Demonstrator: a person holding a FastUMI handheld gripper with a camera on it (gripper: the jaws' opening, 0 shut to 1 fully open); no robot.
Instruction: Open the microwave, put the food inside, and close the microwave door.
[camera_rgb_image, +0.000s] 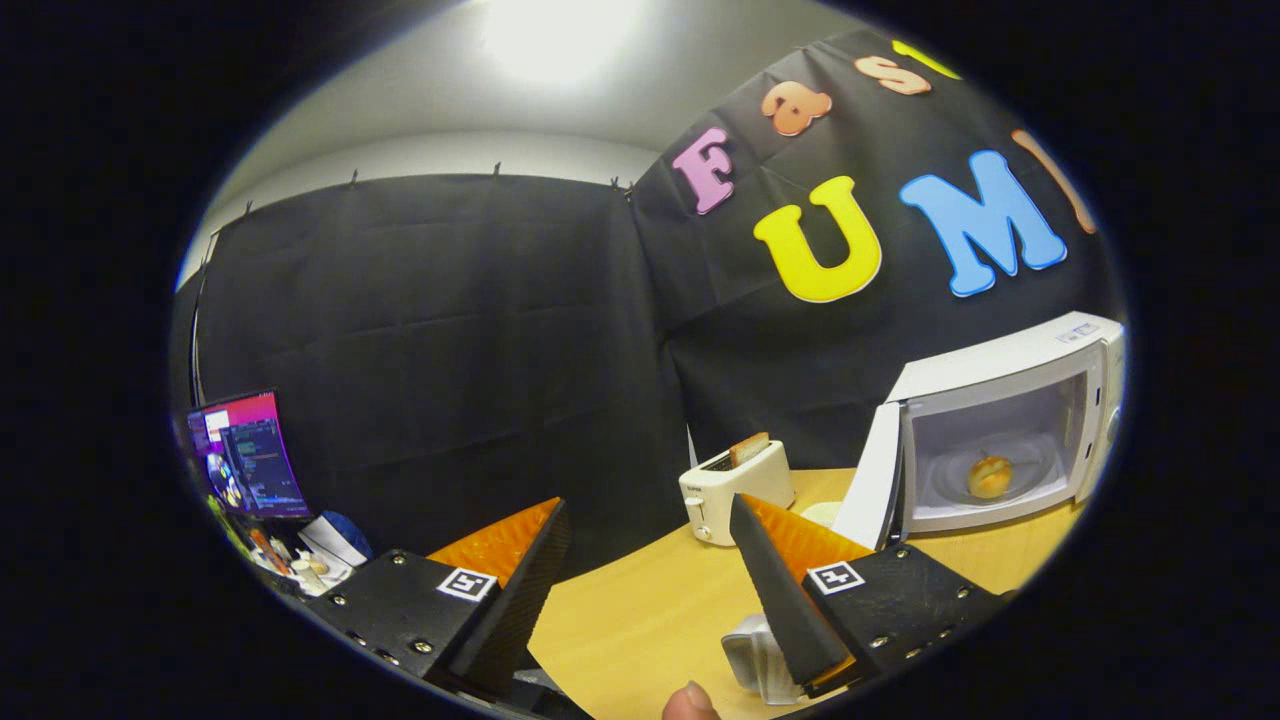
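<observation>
Gripper (650, 520) spread wide and empty, bun (990, 476) inside open microwave (1000, 370) well beyond

White toaster (735, 488) stands on wooden table (640, 620), 1 toast slice (749, 448) sticking up from slot. Lit computer screen (246, 455) far off at side. Small cluttered things (300, 565) and blue cap (345, 531) below screen.

A recording booth staged as a kitchen corner: black cloth walls (440, 330) hang pinned below a plain ceiling, and a wooden table (640, 620) carries a white microwave (1010, 430) and a toaster (735, 490). A lit monitor (245, 455) stands past the table's left edge among desk clutter.
</observation>
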